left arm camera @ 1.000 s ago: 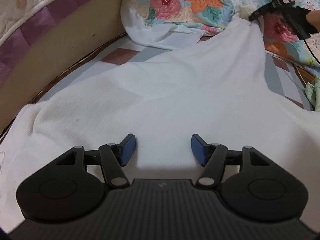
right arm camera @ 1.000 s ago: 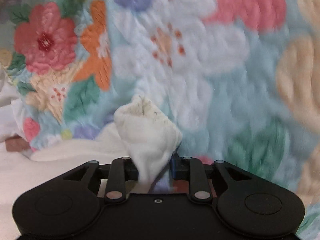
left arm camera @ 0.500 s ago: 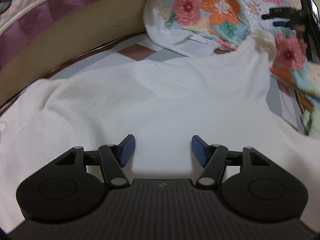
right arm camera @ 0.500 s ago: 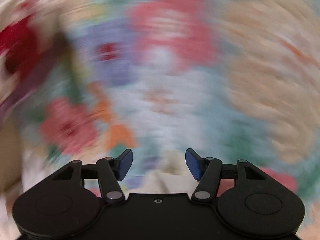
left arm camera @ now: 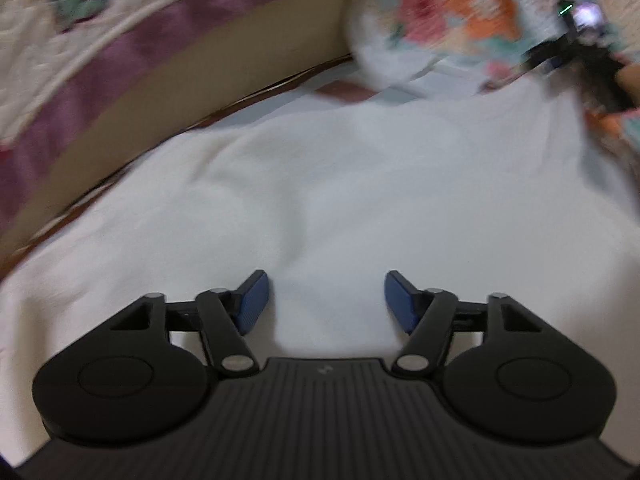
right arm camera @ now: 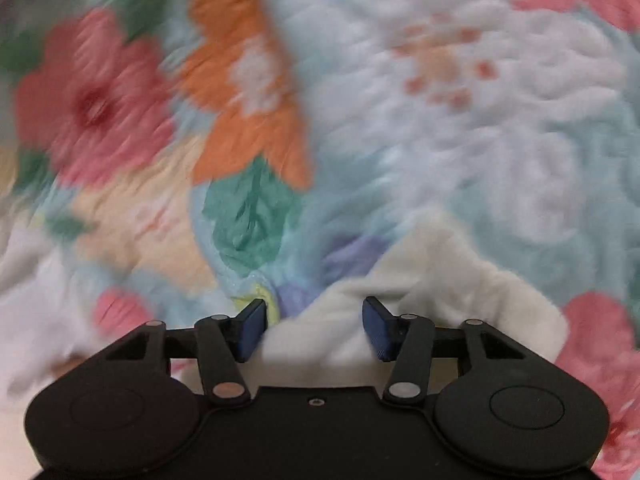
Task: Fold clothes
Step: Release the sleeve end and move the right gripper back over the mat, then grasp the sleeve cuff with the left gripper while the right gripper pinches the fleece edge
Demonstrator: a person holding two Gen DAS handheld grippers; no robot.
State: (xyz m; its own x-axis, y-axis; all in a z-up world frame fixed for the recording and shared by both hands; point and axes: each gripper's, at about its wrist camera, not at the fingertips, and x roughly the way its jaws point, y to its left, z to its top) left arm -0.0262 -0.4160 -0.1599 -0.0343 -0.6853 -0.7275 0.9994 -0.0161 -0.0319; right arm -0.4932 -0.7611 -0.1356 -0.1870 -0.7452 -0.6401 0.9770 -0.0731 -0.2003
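Observation:
A large white fleecy garment (left arm camera: pixel 340 184) lies spread flat across the bed. My left gripper (left arm camera: pixel 326 300) hovers open just above its near part, blue pads wide apart, nothing between them. In the left wrist view the right gripper (left arm camera: pixel 576 52) shows blurred at the far right edge of the cloth. In the right wrist view my right gripper (right arm camera: pixel 314 330) is open over a cream-white corner of the garment (right arm camera: pixel 440 280), which lies loose on the floral quilt (right arm camera: pixel 400 120) between and beyond the pads.
A floral quilt (left arm camera: pixel 460 8) is bunched at the far end of the bed. A beige bed frame with a purple-banded mattress (left arm camera: pixel 120 60) rises along the left. A checked sheet (left arm camera: pixel 344 90) shows beyond the cloth's far edge.
The right gripper let go of the garment corner and opened; the corner now rests on the quilt. The left gripper stayed open and swung its view leftward over the cloth.

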